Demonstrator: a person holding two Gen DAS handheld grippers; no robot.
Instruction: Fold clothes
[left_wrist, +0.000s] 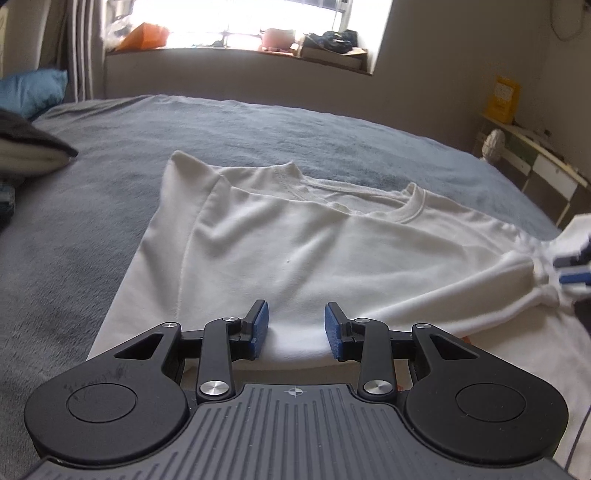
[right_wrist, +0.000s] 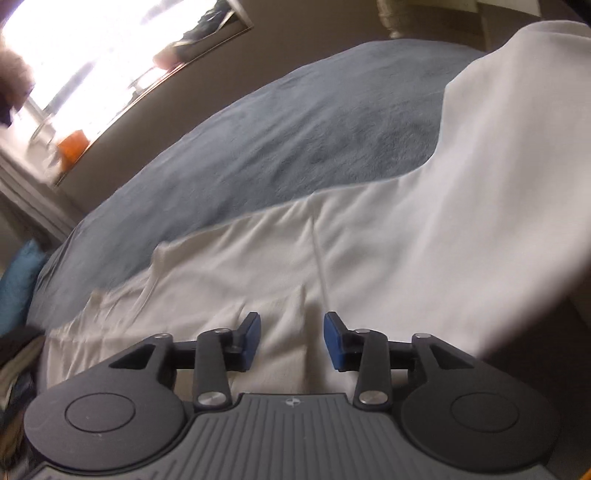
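Folding in progress: white cotton long-sleeved shirt (left_wrist: 295, 236) lying on grey fleece blanket (left_wrist: 110, 155).
Soft, limp; left gripper (left_wrist: 295, 328) is pinching a hem fold, right gripper (right_wrist: 291, 339) hanging released.

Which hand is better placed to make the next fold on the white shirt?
Probably the left. The left tongs have a raised fold of the white cotton T-shirt between their blue pads, at its near edge on the grey blanket. The right tongs stand open above flat cloth, gripping nothing.
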